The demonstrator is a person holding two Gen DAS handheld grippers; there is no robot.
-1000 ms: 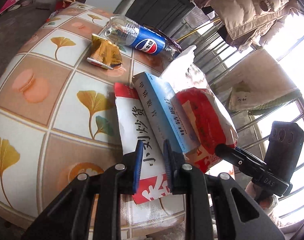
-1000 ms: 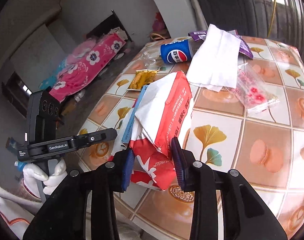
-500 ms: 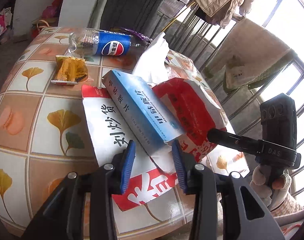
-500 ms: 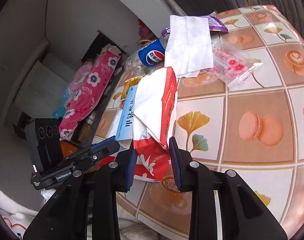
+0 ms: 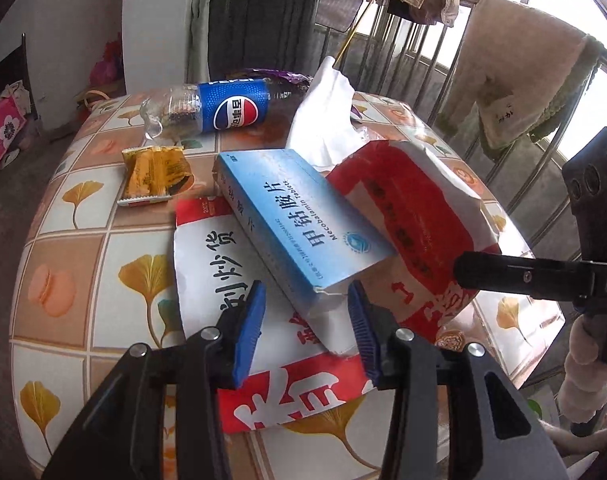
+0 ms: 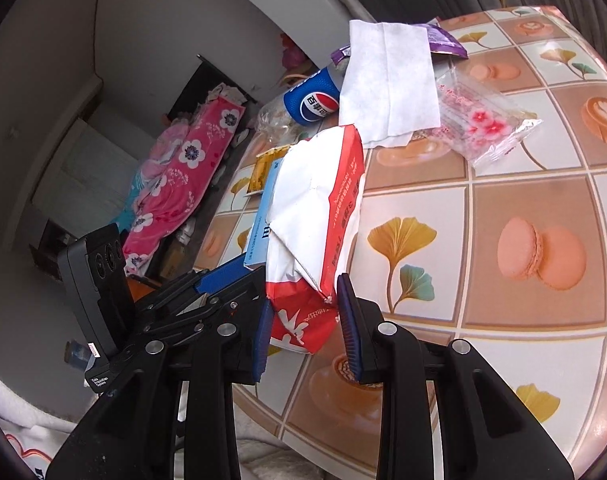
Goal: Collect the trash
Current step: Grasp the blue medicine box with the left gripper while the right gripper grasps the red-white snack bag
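A red and white paper bag [image 5: 415,220] lies on the tiled table [image 5: 83,264] with a blue medicine box [image 5: 299,224] resting on it. My left gripper [image 5: 305,322] is open, its blue pads on either side of the box's near end. My right gripper [image 6: 303,316] is open around the bag's lower corner [image 6: 315,216], pads close to it. A Pepsi bottle [image 5: 223,108], a yellow wrapper [image 5: 153,174], a white tissue [image 5: 327,120] and a clear flowered wrapper [image 6: 483,124] lie farther back.
A purple wrapper [image 6: 443,38] lies under the tissue. A dark chair [image 5: 263,28] and a window grille with hanging laundry [image 5: 515,68] stand behind the table. A pink floral quilt [image 6: 183,156] lies on the floor side.
My left gripper has opened wider and drawn back from the box, with its view swinging to the table's far side. My right gripper has stayed around the bag's corner.
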